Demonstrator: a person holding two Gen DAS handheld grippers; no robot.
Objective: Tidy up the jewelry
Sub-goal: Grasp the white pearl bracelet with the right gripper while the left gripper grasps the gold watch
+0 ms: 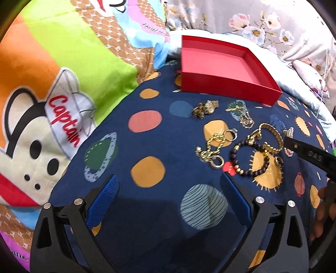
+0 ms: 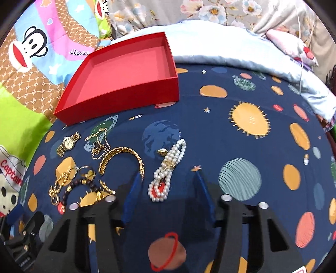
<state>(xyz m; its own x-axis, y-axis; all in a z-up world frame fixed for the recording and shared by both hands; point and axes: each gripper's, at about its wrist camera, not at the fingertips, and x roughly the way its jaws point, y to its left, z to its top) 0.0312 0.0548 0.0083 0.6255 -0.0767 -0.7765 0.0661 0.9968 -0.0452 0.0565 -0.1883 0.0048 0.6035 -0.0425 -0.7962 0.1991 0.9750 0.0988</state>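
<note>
I see my left gripper (image 1: pixel 168 187) spread and empty; my right gripper (image 2: pixel 167 184) half-spread around the white pearl strand (image 2: pixel 166 171). Shallow red cardboard box (image 2: pixel 126 69) at 11 o'clock. Patchwork quilt (image 1: pixel 63 117) reads "Captain".

black hand-held gripper (image 1: pixel 169 187), blue textured pads (image 1: pixel 105 199), silver screws (image 1: pixel 259 199)

I am in a bedroom of a home, working on a bed. Under me lies a navy bedsheet (image 2: pixel 210 130) printed with planets and suns. Beside it I see a colourful cartoon monkey blanket (image 1: pixel 52 88), a pale blue quilt (image 2: pixel 241 48) and a grey floral fabric (image 1: pixel 241 19) at the back, all soft and rumpled.
</note>
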